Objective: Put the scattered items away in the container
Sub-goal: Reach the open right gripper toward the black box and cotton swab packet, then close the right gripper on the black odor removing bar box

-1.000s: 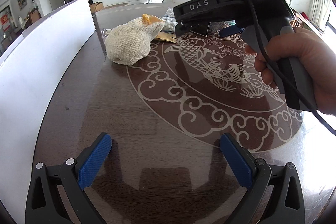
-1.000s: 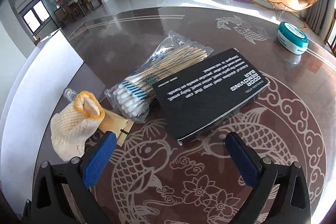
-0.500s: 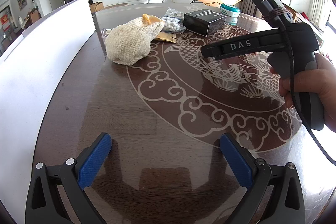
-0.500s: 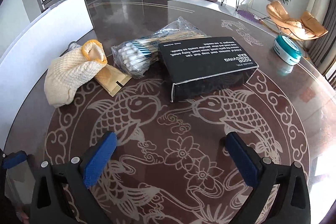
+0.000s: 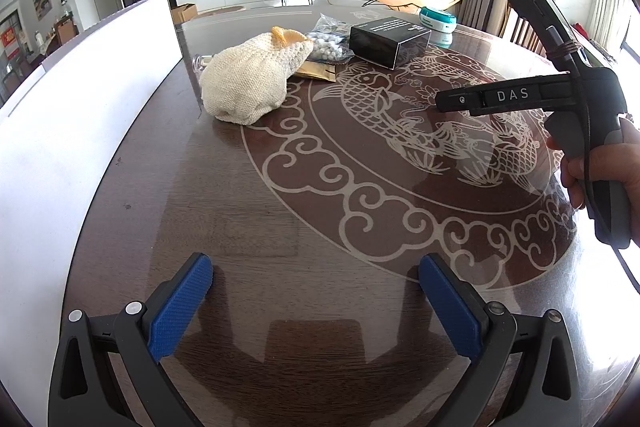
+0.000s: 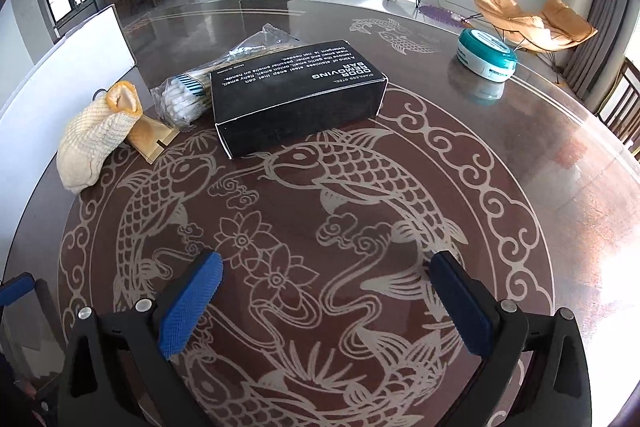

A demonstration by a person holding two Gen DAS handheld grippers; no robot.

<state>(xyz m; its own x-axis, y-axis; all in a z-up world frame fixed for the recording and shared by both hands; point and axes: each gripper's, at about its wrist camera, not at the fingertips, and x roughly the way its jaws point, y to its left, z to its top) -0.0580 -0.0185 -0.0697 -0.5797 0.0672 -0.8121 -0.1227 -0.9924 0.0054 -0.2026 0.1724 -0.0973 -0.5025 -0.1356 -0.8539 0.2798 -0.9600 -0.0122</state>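
The scattered items sit grouped on the dark desk (image 6: pixel 520 155), in the upper left of the right wrist view and upper centre of the left wrist view. A black box (image 6: pixel 298 95) with white lettering lies flat at the edge of the desk's fish inlay. Touching its left side is a clear bag of cotton swabs (image 6: pixel 188 97). Left of that, a cream knitted glove (image 6: pixel 94 143) with a yellow cuff lies partly over a tan paper packet (image 6: pixel 154 139). A teal-and-white round tub (image 6: pixel 486 57) stands well apart, at upper right of the same view. A clear item peeks from behind the glove; its kind cannot be told.

A white panel (image 5: pixel 80 99) stands upright along the desk's left side in the left wrist view; whether it belongs to the container cannot be told.

The right claw (image 6: pixel 326 303) hangs over the inlay, its blue pads wide apart and gripping nothing. The left claw (image 5: pixel 316 307) is likewise spread apart and empty over bare desk at lower centre. A hand (image 5: pixel 604 183) at the right edge of the left wrist view grips the right tool's handle.
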